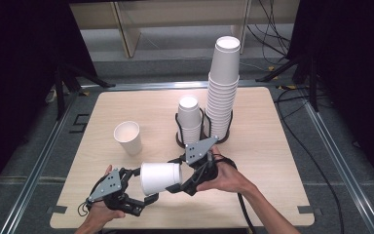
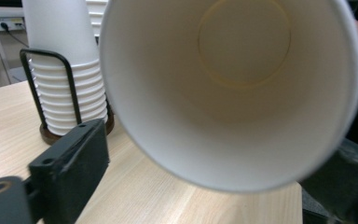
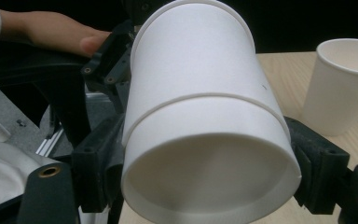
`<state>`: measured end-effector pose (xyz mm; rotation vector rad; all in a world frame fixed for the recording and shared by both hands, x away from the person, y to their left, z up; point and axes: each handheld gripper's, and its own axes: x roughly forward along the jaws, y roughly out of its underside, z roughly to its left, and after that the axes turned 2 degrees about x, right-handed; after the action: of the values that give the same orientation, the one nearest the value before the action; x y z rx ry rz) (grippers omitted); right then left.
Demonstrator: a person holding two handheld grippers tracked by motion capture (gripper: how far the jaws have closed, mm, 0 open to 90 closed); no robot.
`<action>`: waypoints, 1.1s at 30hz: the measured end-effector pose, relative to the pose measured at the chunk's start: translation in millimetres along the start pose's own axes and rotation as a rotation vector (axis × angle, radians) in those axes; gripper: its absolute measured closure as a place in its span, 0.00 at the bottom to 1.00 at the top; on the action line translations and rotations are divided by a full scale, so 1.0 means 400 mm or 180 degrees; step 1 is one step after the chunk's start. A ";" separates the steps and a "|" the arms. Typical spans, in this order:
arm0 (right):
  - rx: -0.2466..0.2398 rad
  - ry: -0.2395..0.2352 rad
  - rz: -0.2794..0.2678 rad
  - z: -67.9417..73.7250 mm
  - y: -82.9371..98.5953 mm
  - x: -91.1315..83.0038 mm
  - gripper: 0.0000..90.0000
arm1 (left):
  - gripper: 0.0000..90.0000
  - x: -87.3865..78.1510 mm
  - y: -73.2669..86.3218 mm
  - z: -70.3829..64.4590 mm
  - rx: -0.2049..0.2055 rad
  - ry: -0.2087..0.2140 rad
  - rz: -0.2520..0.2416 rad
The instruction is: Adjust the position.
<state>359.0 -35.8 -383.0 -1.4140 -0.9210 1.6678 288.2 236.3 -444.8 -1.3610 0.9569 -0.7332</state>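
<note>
Held cups: two white paper cups (image 1: 160, 178) nested one in the other, lying on their side in the air above the near part of the table (image 1: 272, 161), between the two grippers; the seam where one rim sits on the other shows in the right gripper view (image 3: 205, 121)
Cup mouth: turned toward the left gripper, whose view looks straight into the open inside and its round bottom (image 2: 233, 88)
Cup base: turned toward the right gripper, recessed bottom facing its camera
Right gripper (image 1: 185, 175): jaws clamped on the base end of the nested cups, one black pad pressed on each side of the wall (image 3: 319, 172)
Left gripper (image 1: 143, 187): jaws spread wide at the mouth end, one above the rim and one below; the left gripper view shows one pad (image 2: 72, 158) standing clear of the rim, no contact seen
Single cup (image 1: 128, 137): upright, mouth up, alone on the table left of centre, well apart from the held cups
Short stack (image 1: 190, 122): upside-down cups in a black wire holder (image 1: 179, 139) near the table's middle
Tall stack (image 1: 222, 87): upside-down cups just right of the short stack, in the same kind of holder, rising well above it
Hands: one on each gripper, coming in from the near edge
</note>
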 end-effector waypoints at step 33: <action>0.0051 -0.0240 -0.0045 -0.014 0.030 0.037 0.27 | 0.11 -0.018 -0.018 0.006 -0.0040 0.0251 -0.0066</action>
<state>361.8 -27.8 -400.9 -1.3389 -0.9554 1.7243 287.7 243.0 -436.8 -1.3631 1.0123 -0.8028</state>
